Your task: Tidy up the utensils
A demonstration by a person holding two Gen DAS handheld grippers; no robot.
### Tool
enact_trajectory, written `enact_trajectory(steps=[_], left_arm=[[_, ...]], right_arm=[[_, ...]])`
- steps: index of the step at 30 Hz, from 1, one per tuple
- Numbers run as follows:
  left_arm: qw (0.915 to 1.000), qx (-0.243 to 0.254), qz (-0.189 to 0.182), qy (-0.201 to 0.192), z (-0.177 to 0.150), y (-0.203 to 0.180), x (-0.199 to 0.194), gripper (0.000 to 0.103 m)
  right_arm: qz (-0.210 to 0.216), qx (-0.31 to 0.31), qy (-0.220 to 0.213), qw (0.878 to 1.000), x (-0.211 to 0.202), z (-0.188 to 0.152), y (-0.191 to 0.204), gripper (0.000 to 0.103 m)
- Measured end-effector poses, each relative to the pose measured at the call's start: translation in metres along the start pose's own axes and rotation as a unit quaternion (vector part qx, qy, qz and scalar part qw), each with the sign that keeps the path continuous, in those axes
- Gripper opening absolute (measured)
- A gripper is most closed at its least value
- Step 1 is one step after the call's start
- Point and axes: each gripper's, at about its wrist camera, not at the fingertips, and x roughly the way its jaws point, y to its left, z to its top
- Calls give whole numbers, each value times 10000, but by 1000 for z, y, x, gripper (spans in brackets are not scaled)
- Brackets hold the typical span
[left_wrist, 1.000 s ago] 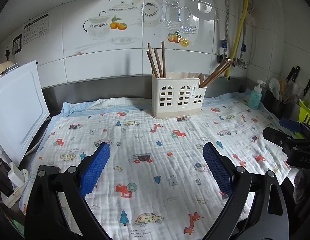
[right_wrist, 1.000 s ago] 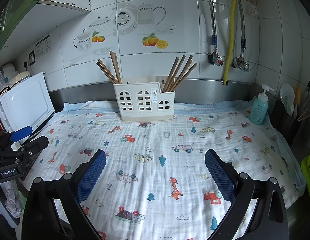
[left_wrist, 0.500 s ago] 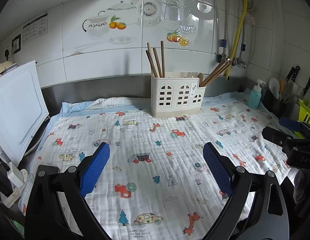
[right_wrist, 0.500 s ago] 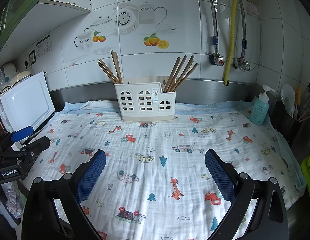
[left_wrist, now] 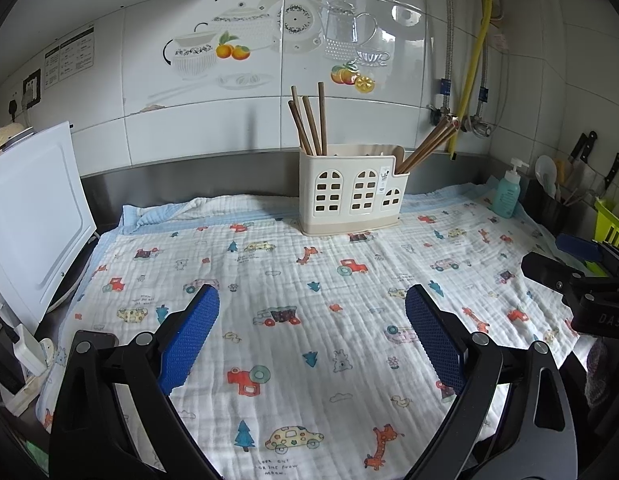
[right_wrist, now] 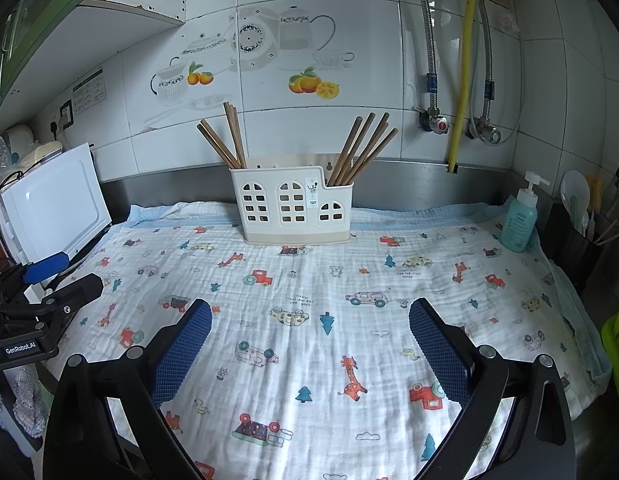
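A cream utensil holder [left_wrist: 351,190] [right_wrist: 291,206] with arched cut-outs stands at the back of the cloth, against the steel backsplash. Several brown chopsticks [left_wrist: 309,120] [right_wrist: 229,136] stand in its left compartment. Several more chopsticks [left_wrist: 427,144] [right_wrist: 363,148] lean right out of its low right compartment. My left gripper [left_wrist: 311,328] hovers open over the near cloth, nothing between its blue pads. My right gripper [right_wrist: 309,338] is open and empty too, also well short of the holder. Each gripper shows at the edge of the other's view.
A printed cloth [left_wrist: 309,280] covers the counter. A white board [left_wrist: 33,216] leans at the left. A teal soap pump bottle [right_wrist: 519,220] stands at the right, with a dark caddy of utensils [left_wrist: 557,196], knives and a green basket [left_wrist: 611,226] beyond. Pipes run down the wall.
Both grippers have crept slightly forward toward the holder, still open and empty. Nothing on the counter has moved.
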Motion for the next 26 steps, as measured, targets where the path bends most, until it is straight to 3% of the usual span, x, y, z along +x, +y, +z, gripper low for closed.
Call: enact_trajectory(steps=[26], left_arm=[[9999,-53,-90,-14,-1,2,-1,93]], right_arm=[[-2,-1,3,10000,0,-1,1,96]])
